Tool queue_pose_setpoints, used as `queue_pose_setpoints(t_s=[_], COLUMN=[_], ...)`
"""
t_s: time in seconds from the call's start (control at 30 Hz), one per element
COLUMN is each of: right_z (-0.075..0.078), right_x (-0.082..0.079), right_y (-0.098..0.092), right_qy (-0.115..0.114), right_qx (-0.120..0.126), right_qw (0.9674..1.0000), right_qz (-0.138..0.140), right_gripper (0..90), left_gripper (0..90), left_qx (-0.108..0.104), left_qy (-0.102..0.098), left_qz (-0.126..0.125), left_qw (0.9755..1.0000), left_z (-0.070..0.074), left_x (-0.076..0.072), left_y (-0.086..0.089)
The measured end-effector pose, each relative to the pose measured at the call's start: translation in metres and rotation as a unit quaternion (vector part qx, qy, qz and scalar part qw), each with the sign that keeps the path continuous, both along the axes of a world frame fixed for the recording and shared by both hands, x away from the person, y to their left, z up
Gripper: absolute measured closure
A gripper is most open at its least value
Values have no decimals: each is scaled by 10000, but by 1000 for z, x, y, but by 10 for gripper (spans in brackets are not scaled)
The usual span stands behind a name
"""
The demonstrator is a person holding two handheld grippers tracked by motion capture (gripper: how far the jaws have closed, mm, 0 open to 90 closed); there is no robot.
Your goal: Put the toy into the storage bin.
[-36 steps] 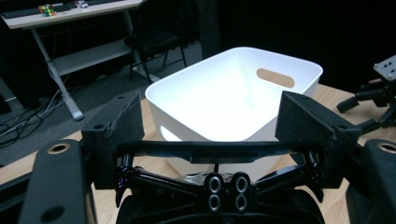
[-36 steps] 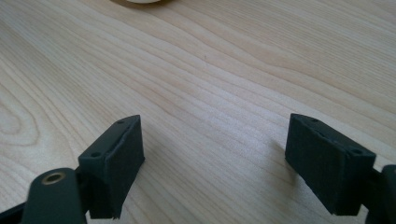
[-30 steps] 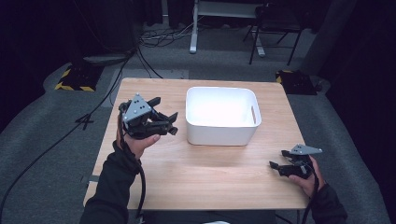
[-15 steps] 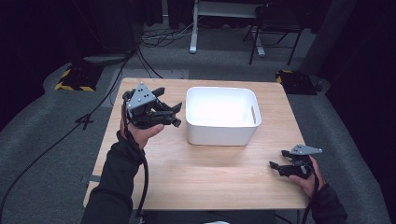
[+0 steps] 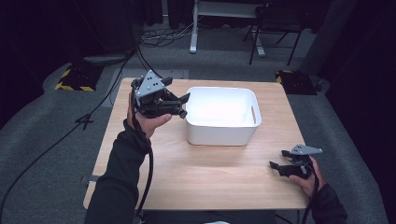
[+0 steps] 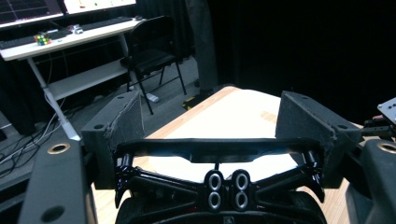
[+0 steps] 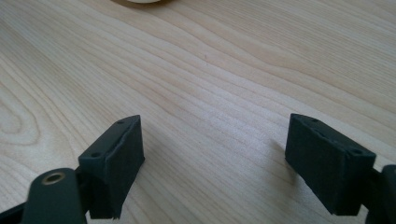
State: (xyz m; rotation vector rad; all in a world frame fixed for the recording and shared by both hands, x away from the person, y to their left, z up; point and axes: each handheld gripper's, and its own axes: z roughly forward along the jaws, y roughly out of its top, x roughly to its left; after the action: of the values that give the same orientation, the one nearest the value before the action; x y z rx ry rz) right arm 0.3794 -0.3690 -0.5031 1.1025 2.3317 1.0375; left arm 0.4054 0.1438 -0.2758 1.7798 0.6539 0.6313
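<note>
Left hand [image 5: 149, 122]: gripping the body of the left gripper [image 5: 182, 105] from below and holding it in the air just left of the white bin [image 5: 219, 133], level with the bin's left wall, jaws pointing toward the bin.

Left gripper's claw: grasping a black linkage part [image 6: 219, 149]. In the left gripper view a flat black bar is spanning the gap from one pad [image 6: 128, 116] to the other, with glossy struts and four small rings hanging below it. What exactly the part is, I cannot tell.

Black linkage part: sitting between the left jaws, raised above the table [image 5: 187, 177], just beside the bin's left rim and outside the bin.

Cable [image 5: 148, 168]: trailing from the left gripper down along the sleeve, left of the bin.

White bin: standing upright on the wooden table, toward the far side. Its inside is glaring white, so its contents cannot be made out.

Right gripper [image 5: 276, 165]: lying low at the table's near right part, in front of and to the right of the bin and well apart from it, jaws pointing left.

Right gripper's claw: released. The two pads [image 7: 126, 149] are standing wide apart with bare wood between them.

Chair [image 5: 273, 18]: standing on the floor beyond the bin, to its right.
</note>
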Motion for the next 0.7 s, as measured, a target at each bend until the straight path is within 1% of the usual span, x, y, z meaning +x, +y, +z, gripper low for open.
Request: queue_pose_setpoints(t_s=[0.03, 0.13, 0.17, 0.23, 0.27, 0.3, 0.33, 0.37, 0.43, 0.47, 0.5, 0.6, 0.63, 0.7], right_z=[0, 0, 0, 0, 0, 0, 0, 0, 0, 0, 0, 0, 0, 0], right_x=[0, 0, 0, 0, 0, 0, 0, 0, 0, 0, 0, 0, 0, 0], right_y=[1, 0, 0, 1, 1, 0, 1, 1, 0, 1, 0, 0, 0, 0], right_qy=[7, 4, 0, 4, 3, 3, 5, 4, 4, 4, 1, -3, 0, -4], right_qx=[27, 21, 12, 20, 21, 10, 23, 21, 11, 21, 11, -9, -2, -13], right_qw=[10000, 10000, 10000, 10000, 10000, 10000, 10000, 10000, 10000, 10000, 10000, 10000, 10000, 10000], right_qz=[-29, -24, -21, -27, -27, -12, -29, -27, -14, -28, -21, 1, -3, 8], right_gripper=[195, 195, 195, 194, 194, 195, 195, 194, 194, 194, 194, 194, 194, 194], left_gripper=[242, 242, 242, 242, 242, 242, 242, 242, 242, 242, 242, 242, 242, 242], left_qx=[42, 46, 39, 40, 29, 29, 31, 0, 44, 44, 14, 78, 38, 75], left_qy=[-14, -48, -53, -63, -47, -47, -81, -31, -27, -27, 14, 37, 64, 100], left_qz=[-32, -72, -142, -177, -231, -231, -269, -319, -383, -383, -437, -497, -523, -562], left_qw=[10000, 10000, 9999, 9998, 9997, 9997, 9996, 9995, 9993, 9993, 9990, 9987, 9986, 9983], left_z=[3, 7, 10, 11, 12, 12, 12, 12, 11, 11, 9, 7, 6, 4], left_x=[1, 2, 3, 4, 5, 5, 7, 8, 10, 10, 12, 16, 17, 19], left_y=[-3, -5, -8, -9, -14, -14, -18, -20, -24, -24, -29, -34, -36, -39])
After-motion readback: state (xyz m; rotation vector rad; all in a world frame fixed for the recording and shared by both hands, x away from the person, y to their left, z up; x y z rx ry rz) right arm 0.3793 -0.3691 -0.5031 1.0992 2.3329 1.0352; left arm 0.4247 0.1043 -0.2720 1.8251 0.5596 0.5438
